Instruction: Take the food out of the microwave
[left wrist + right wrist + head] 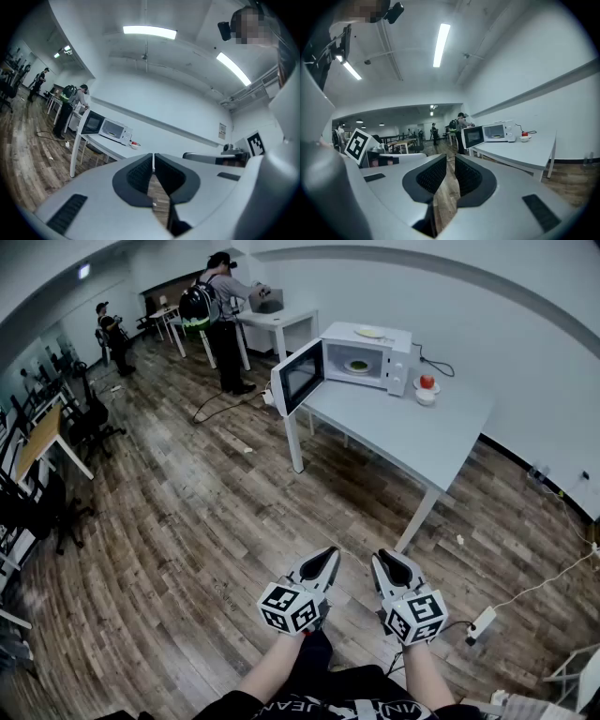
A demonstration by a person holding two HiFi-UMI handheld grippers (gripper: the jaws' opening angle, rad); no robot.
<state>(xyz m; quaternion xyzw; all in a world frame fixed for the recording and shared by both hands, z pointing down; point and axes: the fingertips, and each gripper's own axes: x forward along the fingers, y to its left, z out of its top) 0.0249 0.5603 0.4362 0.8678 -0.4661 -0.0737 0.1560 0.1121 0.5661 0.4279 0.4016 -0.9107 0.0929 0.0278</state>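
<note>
Sitting on its plate inside the microwave [375, 352], the food [356, 366] is in plain sight, with the door [298, 376] swung wide. I'd worry about that door: it juts past the table [422, 442] edge, so a careless reach could knock it, or tip the plate coming out. Both claws hang well short of the microwave, holding nothing. The left gripper [329, 555] has its tips pressed together, and the right gripper [383, 560] is a slim crack apart.
</note>
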